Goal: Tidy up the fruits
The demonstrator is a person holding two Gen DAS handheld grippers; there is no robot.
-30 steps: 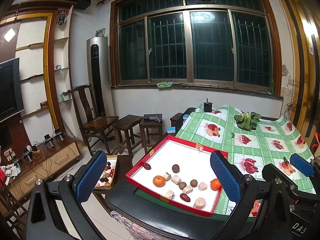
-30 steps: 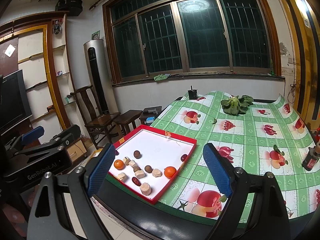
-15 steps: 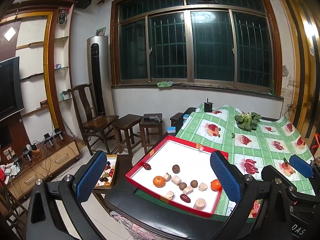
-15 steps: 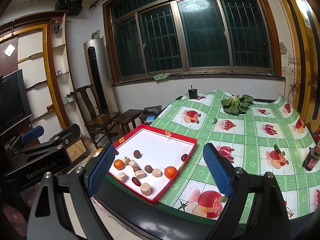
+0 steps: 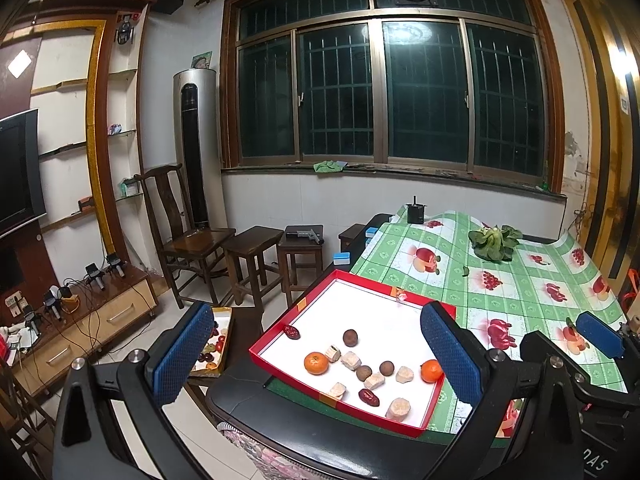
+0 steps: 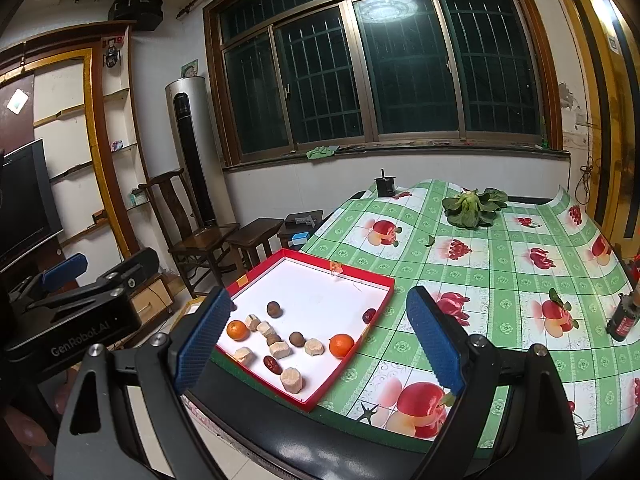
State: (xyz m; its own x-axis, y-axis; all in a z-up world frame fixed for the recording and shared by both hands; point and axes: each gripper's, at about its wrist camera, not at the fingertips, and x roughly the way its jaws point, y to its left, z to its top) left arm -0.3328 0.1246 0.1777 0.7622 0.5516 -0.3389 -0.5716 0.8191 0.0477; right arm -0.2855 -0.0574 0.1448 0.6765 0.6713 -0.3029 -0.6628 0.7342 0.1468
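Observation:
A red-rimmed white tray (image 5: 340, 284) (image 6: 344, 272) lies at the near left corner of the table. In it are two oranges (image 5: 316, 363) (image 5: 431, 371), brown round fruits (image 5: 350, 337), red dates (image 5: 369, 397) and several pale chunks (image 5: 398, 408). The same orange shows in the right wrist view (image 6: 341, 345). My left gripper (image 5: 316, 364) is open and empty, held back from the table's near edge. My right gripper (image 6: 316, 340) is open and empty, to the right of it.
The table has a green fruit-print cloth (image 6: 500, 280) with a leafy vegetable (image 6: 472, 208) and a black box (image 6: 385, 186) at the far end, a dark bottle (image 6: 622, 318) at right. A small tray of fruit (image 5: 214, 340), stools (image 5: 256, 252) and a chair (image 5: 180, 236) stand left.

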